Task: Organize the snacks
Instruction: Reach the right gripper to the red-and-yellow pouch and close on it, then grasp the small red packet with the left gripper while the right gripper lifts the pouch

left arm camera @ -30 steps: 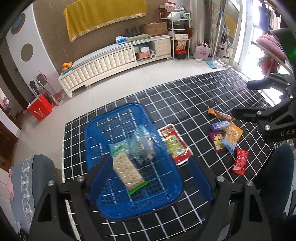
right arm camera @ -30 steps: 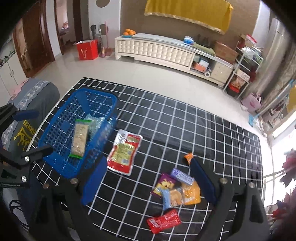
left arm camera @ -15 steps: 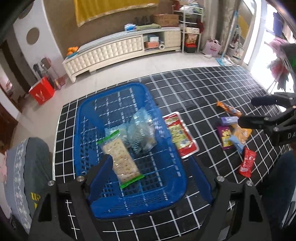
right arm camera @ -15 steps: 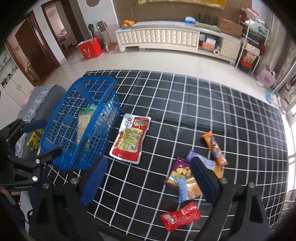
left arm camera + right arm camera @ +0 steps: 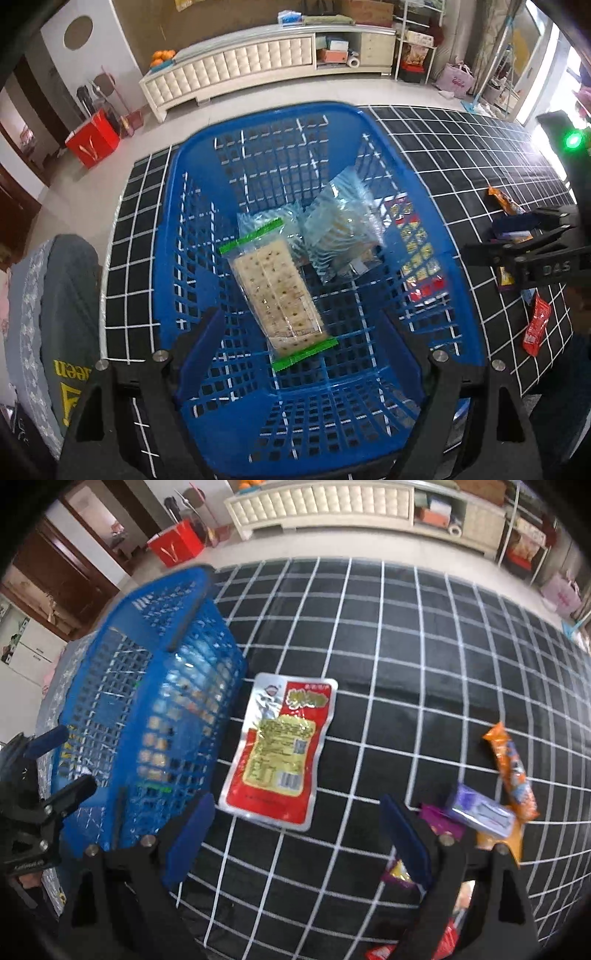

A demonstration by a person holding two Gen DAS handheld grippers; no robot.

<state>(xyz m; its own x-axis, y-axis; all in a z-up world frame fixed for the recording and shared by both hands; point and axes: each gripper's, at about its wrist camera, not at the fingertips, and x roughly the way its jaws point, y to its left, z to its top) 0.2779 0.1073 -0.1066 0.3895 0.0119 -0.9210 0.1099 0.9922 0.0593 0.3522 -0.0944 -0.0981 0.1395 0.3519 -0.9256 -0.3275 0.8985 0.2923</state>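
Observation:
A blue plastic basket (image 5: 458, 295) stands on the black grid mat (image 5: 406, 664). In it lie a cracker pack with green ends (image 5: 277, 288) and a clear bag of snacks (image 5: 340, 229). My left gripper (image 5: 299, 354) is open and empty just above the basket's near end. A red and silver pouch (image 5: 284, 749) lies flat beside the basket (image 5: 122, 701). My right gripper (image 5: 295, 834) is open and empty, low over the pouch's near edge. An orange bar (image 5: 511, 771), a purple pack (image 5: 480, 812) and other small snacks lie at the right.
A grey cushioned seat (image 5: 59, 295) stands left of the basket. A red packet (image 5: 535, 325) lies on the mat at the right in the left wrist view. A white cabinet (image 5: 240, 70) and a red box (image 5: 92, 140) stand across the floor.
Both grippers have dropped lower and moved forward. The left one now hangs over the basket; the right one has closed in on the red pouch. Both stay open.

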